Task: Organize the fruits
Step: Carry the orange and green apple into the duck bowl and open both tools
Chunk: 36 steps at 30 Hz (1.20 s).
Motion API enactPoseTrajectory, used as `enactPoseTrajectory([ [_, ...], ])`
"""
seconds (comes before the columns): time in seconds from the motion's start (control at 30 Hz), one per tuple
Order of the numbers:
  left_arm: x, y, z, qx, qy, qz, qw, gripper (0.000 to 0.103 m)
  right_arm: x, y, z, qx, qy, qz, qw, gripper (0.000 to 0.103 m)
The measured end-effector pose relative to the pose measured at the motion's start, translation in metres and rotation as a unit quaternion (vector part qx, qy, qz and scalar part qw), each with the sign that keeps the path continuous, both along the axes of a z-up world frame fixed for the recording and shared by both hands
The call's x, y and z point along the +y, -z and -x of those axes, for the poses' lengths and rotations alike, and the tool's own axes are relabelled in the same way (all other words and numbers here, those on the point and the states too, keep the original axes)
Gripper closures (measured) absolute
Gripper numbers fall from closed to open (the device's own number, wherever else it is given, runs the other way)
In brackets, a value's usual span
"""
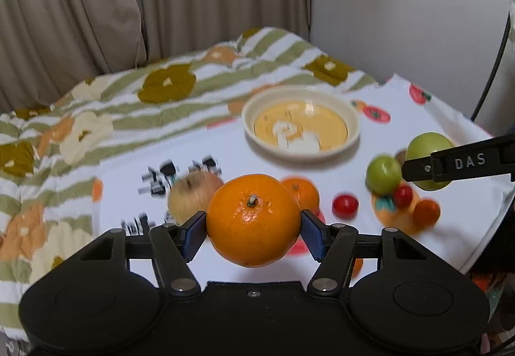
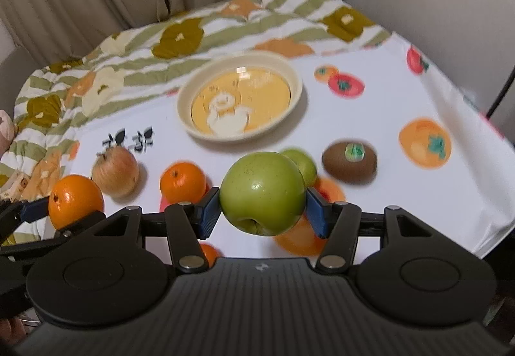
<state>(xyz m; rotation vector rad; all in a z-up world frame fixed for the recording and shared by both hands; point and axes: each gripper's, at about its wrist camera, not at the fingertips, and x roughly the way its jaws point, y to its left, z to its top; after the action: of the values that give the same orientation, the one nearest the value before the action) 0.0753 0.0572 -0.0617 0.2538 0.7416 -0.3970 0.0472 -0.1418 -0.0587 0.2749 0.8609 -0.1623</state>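
Note:
My left gripper (image 1: 253,231) is shut on a large orange (image 1: 253,220) and holds it above the cloth; the orange also shows at the left of the right wrist view (image 2: 75,199). My right gripper (image 2: 262,206) is shut on a green apple (image 2: 263,193), also lifted; the apple shows in the left wrist view (image 1: 429,146) behind the right gripper's finger. A cream bowl (image 1: 349,111) with a yellow picture inside stands beyond both; it shows in the right wrist view too (image 2: 294,79). On the cloth lie a pale apple (image 2: 116,174), a smaller orange (image 2: 182,182), a second green apple (image 2: 301,162) and a kiwi (image 2: 349,164).
Small red fruits (image 1: 345,205) and a small orange one (image 1: 426,211) lie near the right table edge. A striped floral quilt (image 1: 128,104) is bunched along the back and left. Curtains and a wall stand behind. The white cloth (image 2: 402,195) carries printed fruit pictures.

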Motion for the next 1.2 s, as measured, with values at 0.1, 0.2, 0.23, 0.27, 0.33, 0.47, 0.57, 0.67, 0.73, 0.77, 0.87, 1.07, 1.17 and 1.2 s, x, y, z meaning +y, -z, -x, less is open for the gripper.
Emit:
enactPoseTrajectory([
  [0.1, -0.006, -0.015, -0.009, -0.012, -0.003, 0.006, 0.9999, 0.037, -0.008, -0.016, -0.007, -0.013, -0.009, 0.008, 1.000, 0.032],
  [0.2, -0.015, -0.029, -0.019, -0.026, -0.007, 0.007, 0.9996, 0.037, -0.020, -0.029, -0.019, -0.024, -0.022, 0.009, 0.999, 0.032],
  [0.23, -0.019, -0.033, -0.023, -0.030, -0.009, 0.008, 0.9995, 0.037, -0.024, -0.033, -0.025, -0.028, -0.029, 0.010, 0.999, 0.032],
  [0.27, -0.023, -0.036, -0.028, -0.031, -0.011, 0.010, 0.9994, 0.037, -0.028, -0.037, -0.031, -0.031, -0.036, 0.012, 0.999, 0.032],
  [0.33, -0.031, -0.040, -0.038, -0.030, -0.016, 0.012, 0.9994, 0.037, -0.036, -0.041, -0.045, -0.036, -0.053, 0.013, 0.998, 0.032],
  [0.47, -0.052, -0.042, -0.062, -0.026, -0.031, 0.008, 0.9992, 0.036, -0.054, -0.045, -0.076, -0.038, -0.086, 0.013, 0.996, 0.032],
  [0.57, -0.067, -0.040, -0.082, -0.020, -0.040, 0.006, 0.9990, 0.037, -0.065, -0.043, -0.102, -0.039, -0.104, 0.014, 0.994, 0.032],
  [0.67, -0.082, -0.034, -0.101, -0.016, -0.048, 0.004, 0.9987, 0.037, -0.075, -0.039, -0.129, -0.037, -0.125, 0.011, 0.991, 0.032],
  [0.73, -0.090, -0.029, -0.113, -0.011, -0.053, 0.003, 0.9985, 0.037, -0.080, -0.034, -0.147, -0.036, -0.137, 0.010, 0.990, 0.032],
  [0.77, -0.096, -0.025, -0.121, -0.008, -0.056, 0.001, 0.9984, 0.037, -0.083, -0.032, -0.157, -0.035, -0.142, 0.010, 0.989, 0.032],
  [0.87, -0.108, -0.013, -0.142, -0.002, -0.064, -0.011, 0.9979, 0.037, -0.090, -0.021, -0.184, -0.030, -0.157, 0.009, 0.987, 0.032],
  [1.07, -0.127, 0.017, -0.180, 0.021, -0.072, -0.025, 0.9968, 0.036, -0.102, 0.009, -0.234, -0.010, -0.182, 0.002, 0.983, 0.032],
  [1.17, -0.137, 0.035, -0.196, 0.038, -0.073, -0.030, 0.9961, 0.036, -0.103, 0.024, -0.251, 0.000, -0.194, 0.000, 0.981, 0.032],
  [1.2, -0.139, 0.040, -0.200, 0.041, -0.073, -0.033, 0.9960, 0.037, -0.104, 0.028, -0.256, 0.003, -0.197, 0.000, 0.980, 0.032],
])
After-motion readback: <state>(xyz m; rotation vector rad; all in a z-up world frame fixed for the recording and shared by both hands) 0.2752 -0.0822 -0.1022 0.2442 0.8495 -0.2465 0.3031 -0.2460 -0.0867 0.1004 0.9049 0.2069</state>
